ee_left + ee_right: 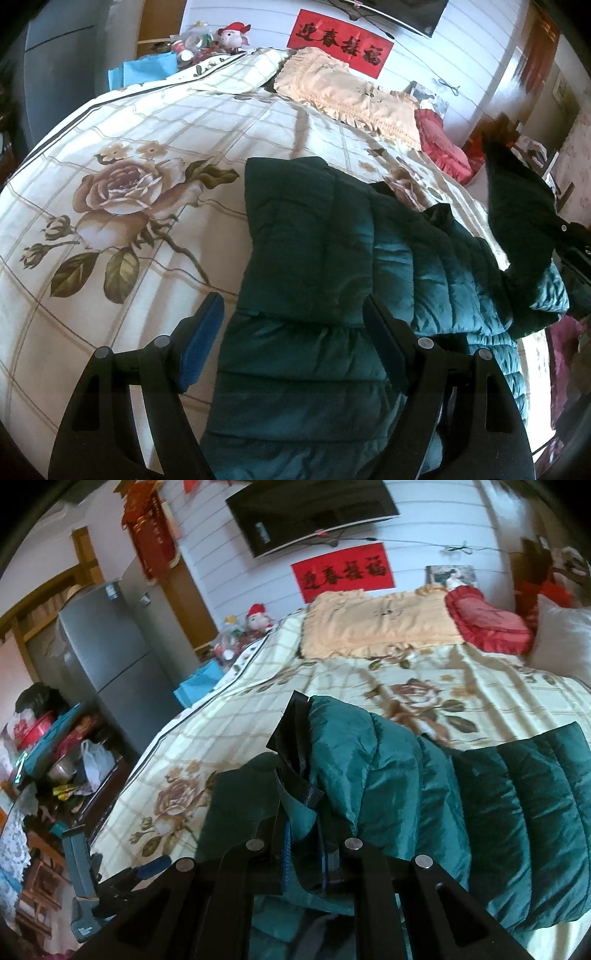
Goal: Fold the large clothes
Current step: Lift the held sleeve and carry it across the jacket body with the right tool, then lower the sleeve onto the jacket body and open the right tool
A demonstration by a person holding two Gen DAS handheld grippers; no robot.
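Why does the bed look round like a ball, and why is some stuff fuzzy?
Left wrist view: the fisheye lens bends the bed into a dome, and the lifted part of the jacket is smeared by motion. Right wrist view: the wall boards curve, the shelf clutter is soft, and the right gripper stays sharp.

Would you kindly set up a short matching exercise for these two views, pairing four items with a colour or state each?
Column one:
1. left gripper
2. right gripper
3. puffer jacket
4. wall banner

Column two:
A. red with dark characters
B. dark green, lying on the bed
C. jaws open, one either side of the jacket's edge
D. shut on jacket fabric

Pairs: 1-C, 2-D, 3-B, 4-A
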